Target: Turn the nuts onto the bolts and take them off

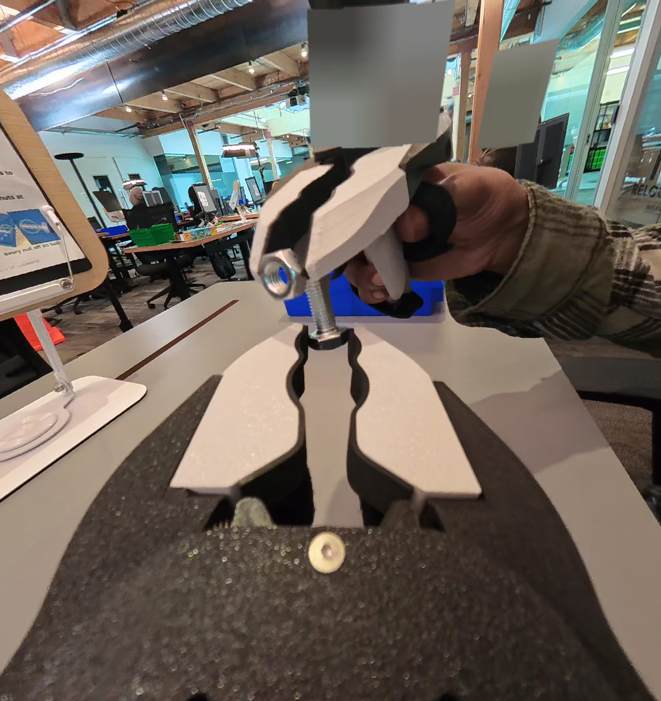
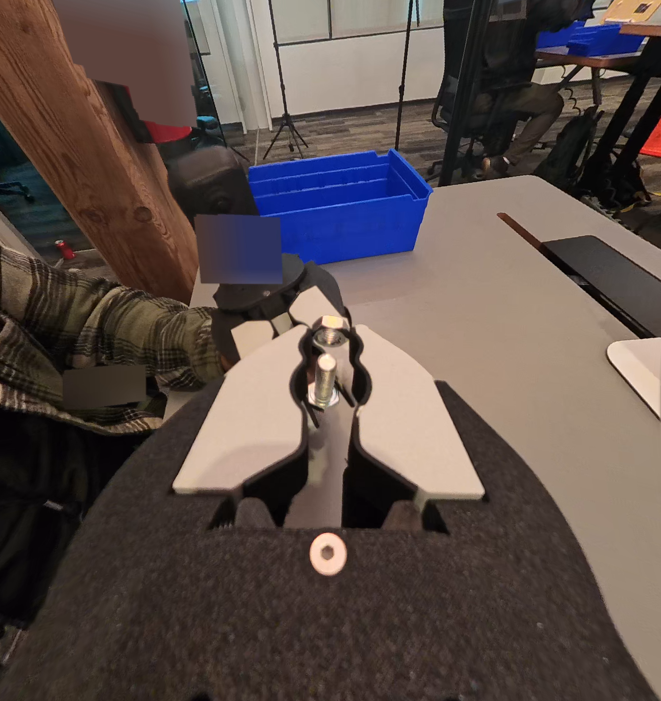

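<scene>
Bolt (image 1: 323,311) and nut (image 1: 279,274) sit apart in the left wrist view, each in its own grip. We hold the bolt by its hex head in the left hand-held gripper (image 1: 327,341), whose tips are pinched on that head, so the threaded shank stands up and away from us, tilted slightly left at the top. The right hand-held gripper (image 1: 283,265) comes in from the far right, carried by a hand (image 1: 469,227) in a plaid sleeve, and pinches the nut at its tips. The nut's bore faces toward our camera, not down the shank; it hangs just left of the bolt's upper end. Behind them a blue bin (image 1: 363,299) rests on the grey worktop (image 1: 511,379), and a sign stand (image 1: 37,227) occupies the near left.

From the right wrist view, the nut (image 2: 329,335) lies clamped between the right hand-held gripper's (image 2: 329,337) tips, and the bolt (image 2: 324,383) rises toward us beneath it, its flat end (image 2: 327,362) near the nut's rim but not inside the hole. The left hand-held gripper (image 2: 321,407) grips the bolt's head lower down, in from the left. The blue bin (image 2: 344,223) stands at the far edge of the worktop (image 2: 492,322).

We judge the nut is off the thread, and the coming move turns on alignment: the nut's bore must be tipped in line with the shank's long axis before any turning. The right hand-held gripper is the one placed to do that.
</scene>
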`<state>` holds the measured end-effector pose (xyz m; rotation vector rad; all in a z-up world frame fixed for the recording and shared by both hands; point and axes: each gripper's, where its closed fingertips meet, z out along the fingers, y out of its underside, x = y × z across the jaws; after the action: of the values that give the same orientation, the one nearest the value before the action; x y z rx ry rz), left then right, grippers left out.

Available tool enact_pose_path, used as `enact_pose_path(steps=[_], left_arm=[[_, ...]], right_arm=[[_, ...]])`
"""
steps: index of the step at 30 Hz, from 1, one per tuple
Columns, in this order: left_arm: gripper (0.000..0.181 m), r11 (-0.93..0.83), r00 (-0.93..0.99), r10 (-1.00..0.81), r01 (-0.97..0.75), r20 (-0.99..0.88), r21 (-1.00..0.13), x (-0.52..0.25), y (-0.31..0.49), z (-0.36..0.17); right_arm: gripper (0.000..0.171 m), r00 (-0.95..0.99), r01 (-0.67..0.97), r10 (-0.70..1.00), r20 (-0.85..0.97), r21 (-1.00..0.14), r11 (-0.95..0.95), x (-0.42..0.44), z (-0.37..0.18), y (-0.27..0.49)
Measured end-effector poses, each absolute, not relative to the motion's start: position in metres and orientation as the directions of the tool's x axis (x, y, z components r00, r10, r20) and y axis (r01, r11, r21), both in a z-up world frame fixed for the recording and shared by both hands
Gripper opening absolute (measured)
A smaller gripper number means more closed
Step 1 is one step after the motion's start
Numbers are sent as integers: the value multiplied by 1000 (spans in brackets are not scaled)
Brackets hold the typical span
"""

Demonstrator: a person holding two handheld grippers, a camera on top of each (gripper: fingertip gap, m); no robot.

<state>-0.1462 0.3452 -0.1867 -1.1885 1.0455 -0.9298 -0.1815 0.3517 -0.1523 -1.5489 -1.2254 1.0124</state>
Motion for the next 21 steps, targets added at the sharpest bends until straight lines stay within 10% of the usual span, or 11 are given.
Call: enact_pose_path(steps=[10,21], left_arm=[[19,128,255,-960,22,-119,-991,-145,345,-189],[19,98,237,-968,45,-85,-994,-145,345,-188]], right_arm=[[18,255,-6,959,-119,-993,-121,-131,-101,362],[18,824,105,564,-47,-967,-233,156,-107,404]])
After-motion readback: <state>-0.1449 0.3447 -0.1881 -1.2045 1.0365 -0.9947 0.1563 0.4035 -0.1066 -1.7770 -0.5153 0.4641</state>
